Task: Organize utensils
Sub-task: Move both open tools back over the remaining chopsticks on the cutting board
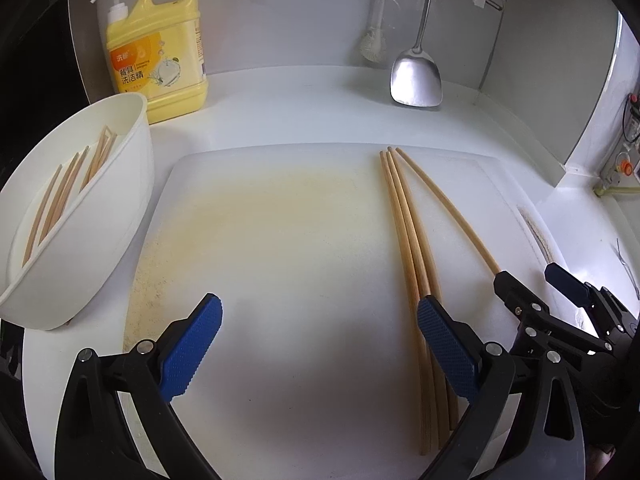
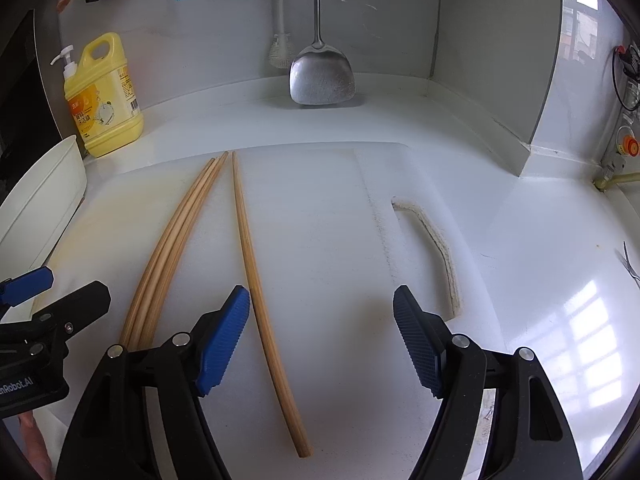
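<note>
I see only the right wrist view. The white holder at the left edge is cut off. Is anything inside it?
Observer: Yes, the white holder already has several chopsticks in it.
Operator: Is the left gripper holding something?
Observer: No, the left gripper is open and empty; its right finger sits over the three chopsticks lying together.
Operator: And the fourth one?
Observer: The single chopstick lies apart from them, between the right gripper fingers, not gripped.

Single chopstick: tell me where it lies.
The single chopstick lies on the cutting board, just right of the bundle of three, between the open right claw's fingers in its view.
</note>
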Motion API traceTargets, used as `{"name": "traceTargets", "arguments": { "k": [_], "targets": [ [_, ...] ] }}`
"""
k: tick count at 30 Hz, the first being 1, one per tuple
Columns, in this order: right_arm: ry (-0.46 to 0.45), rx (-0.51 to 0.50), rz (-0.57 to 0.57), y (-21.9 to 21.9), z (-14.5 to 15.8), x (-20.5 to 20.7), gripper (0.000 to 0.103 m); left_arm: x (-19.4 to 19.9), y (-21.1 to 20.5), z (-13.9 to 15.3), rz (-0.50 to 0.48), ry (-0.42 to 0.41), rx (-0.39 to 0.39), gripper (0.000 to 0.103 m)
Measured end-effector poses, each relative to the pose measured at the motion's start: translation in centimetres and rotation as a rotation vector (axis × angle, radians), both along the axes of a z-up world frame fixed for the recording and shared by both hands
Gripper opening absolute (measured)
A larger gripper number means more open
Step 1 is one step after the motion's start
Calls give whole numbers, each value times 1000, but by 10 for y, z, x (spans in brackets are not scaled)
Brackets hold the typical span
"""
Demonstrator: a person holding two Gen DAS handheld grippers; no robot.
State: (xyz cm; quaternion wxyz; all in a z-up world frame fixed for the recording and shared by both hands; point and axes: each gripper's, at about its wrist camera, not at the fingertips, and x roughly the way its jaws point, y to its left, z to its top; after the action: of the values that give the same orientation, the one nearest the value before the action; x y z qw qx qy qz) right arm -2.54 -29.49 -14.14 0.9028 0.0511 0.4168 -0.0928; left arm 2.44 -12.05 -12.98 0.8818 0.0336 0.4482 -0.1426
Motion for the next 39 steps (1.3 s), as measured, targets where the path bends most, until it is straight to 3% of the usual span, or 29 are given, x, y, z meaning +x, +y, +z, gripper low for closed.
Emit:
{"name": "traceTargets", "arguments": {
  "k": [18, 39],
  "targets": [
    [-2, 23, 2, -10, 2, -3, 71, 2, -10, -9, -7, 0, 45, 98],
    [-4, 28, 14, -8, 4, 0, 71, 8, -13, -12, 5, 28, 16, 98]
  ]
}}
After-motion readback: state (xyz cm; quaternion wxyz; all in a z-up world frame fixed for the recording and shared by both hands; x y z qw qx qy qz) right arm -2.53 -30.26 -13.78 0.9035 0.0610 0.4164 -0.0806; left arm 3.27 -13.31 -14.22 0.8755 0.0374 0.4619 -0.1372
